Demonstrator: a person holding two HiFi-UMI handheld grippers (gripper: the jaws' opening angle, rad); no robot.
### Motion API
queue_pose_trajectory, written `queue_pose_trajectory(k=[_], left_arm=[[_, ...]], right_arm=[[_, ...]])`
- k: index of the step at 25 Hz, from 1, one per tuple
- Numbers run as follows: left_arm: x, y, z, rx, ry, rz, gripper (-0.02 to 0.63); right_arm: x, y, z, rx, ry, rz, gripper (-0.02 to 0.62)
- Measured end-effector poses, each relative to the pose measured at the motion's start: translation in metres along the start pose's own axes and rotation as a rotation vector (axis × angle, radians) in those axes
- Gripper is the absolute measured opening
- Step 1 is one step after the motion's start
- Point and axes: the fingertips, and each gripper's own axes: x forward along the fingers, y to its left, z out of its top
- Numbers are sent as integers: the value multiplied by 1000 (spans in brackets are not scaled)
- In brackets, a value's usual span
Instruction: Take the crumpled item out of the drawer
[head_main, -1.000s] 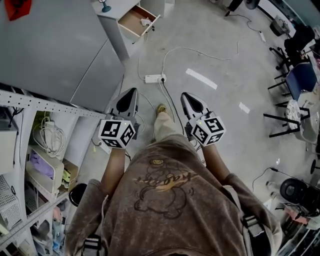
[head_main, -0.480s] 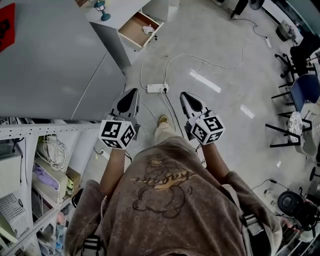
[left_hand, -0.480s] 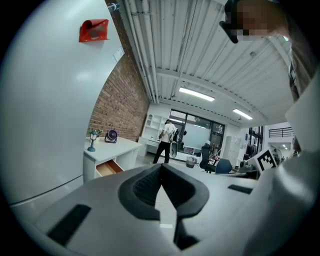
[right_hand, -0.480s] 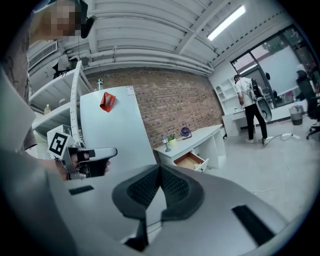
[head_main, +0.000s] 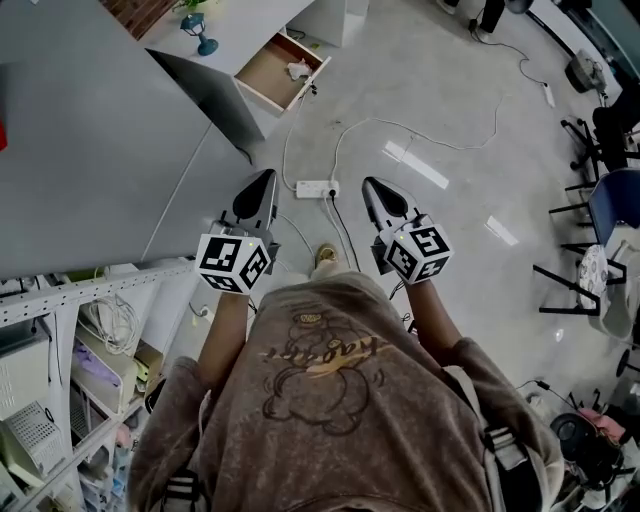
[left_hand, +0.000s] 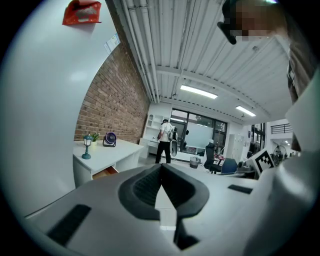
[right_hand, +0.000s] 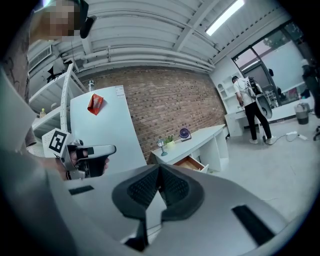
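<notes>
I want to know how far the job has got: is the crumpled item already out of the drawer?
No, the white crumpled item lies inside the open drawer in the head view.

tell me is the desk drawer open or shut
Open: the drawer juts from the desk, crumpled item visible inside.

We carry left gripper (head_main: 266, 180) and right gripper (head_main: 372, 185) side by side ahead of chest, pointing forward, near level. Left forearm (head_main: 222, 335) and right forearm (head_main: 430, 312) bare. Both jaw pairs closed together, empty.
</notes>
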Motion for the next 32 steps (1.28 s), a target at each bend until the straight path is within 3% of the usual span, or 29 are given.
queue_pose_trajectory(k=[10, 23, 32], left_arm=[[38, 23, 6, 8, 9, 24, 8], [107, 58, 15, 14, -3, -29, 8], [155, 104, 34, 2, -10, -67, 8]], right_arm=[[42, -27, 20, -17, 18, 32, -3], [93, -63, 31, -18, 8, -1, -3], [155, -77, 53, -21, 2, -29, -3]])
